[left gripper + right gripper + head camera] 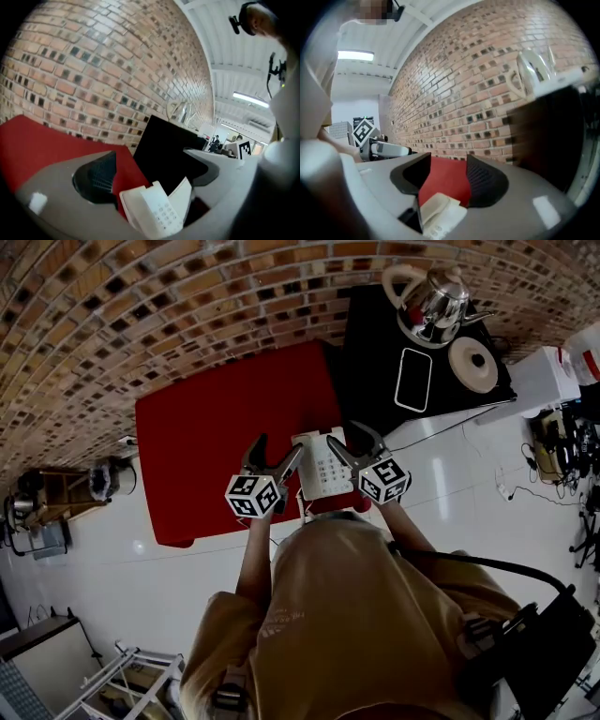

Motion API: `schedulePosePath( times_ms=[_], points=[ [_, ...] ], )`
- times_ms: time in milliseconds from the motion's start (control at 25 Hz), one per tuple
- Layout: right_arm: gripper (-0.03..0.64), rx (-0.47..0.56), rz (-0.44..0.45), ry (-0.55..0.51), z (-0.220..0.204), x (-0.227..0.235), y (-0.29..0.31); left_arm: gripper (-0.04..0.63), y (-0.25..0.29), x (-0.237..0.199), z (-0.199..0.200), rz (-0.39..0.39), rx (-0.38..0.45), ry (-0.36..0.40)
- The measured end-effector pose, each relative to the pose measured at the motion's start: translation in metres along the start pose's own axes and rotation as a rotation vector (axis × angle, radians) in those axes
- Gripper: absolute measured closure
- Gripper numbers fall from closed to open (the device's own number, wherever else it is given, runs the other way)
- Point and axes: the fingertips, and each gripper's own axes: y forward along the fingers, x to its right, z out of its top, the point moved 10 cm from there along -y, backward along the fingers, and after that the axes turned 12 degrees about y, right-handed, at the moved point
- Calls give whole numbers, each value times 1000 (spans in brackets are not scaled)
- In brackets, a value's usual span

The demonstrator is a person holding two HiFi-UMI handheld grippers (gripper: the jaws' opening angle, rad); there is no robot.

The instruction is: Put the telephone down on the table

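The white telephone (323, 465) lies keypad up on the near edge of the red table (216, 427), between my two grippers. My left gripper (278, 452) stands just left of it with its jaws wide apart. In the left gripper view the telephone (157, 211) shows low between those jaws (150, 164), and I cannot tell whether a pad touches it. My right gripper (349, 437) is at the telephone's right side. Its jaws (447, 171) stand a little apart with only red table between them, and the telephone (440, 213) sits below them.
A black table (370, 381) adjoins the red one on the right, carrying a steel kettle (433, 304), a round white base (472, 364) and a flat dark slab (412, 379). A brick wall (141, 306) runs behind both. Cables lie on the white floor (469, 465).
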Motion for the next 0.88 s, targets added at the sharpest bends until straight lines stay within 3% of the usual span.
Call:
schedulePosePath(
  times_ms=[80, 160, 280, 440, 640, 880],
  points=[
    [366, 97, -10, -59, 37, -20, -1, 173, -11, 9, 39, 53, 80, 67],
    [280, 207, -56, -100, 68, -37, -5, 173, -25, 18, 74, 140, 147, 172],
    [210, 325, -145, -131, 104, -54, -14, 163, -45, 30, 114, 284, 233, 319],
    [204, 377, -249, -203, 129, -63, -25, 141, -62, 38, 137, 434, 295, 416],
    [222, 290, -355, -214, 131, -59, -30, 141, -66, 39, 139, 504, 303, 419],
    [225, 282, -368, -197, 135, -56, -30, 143, -56, 34, 125, 506, 257, 380]
  ],
)
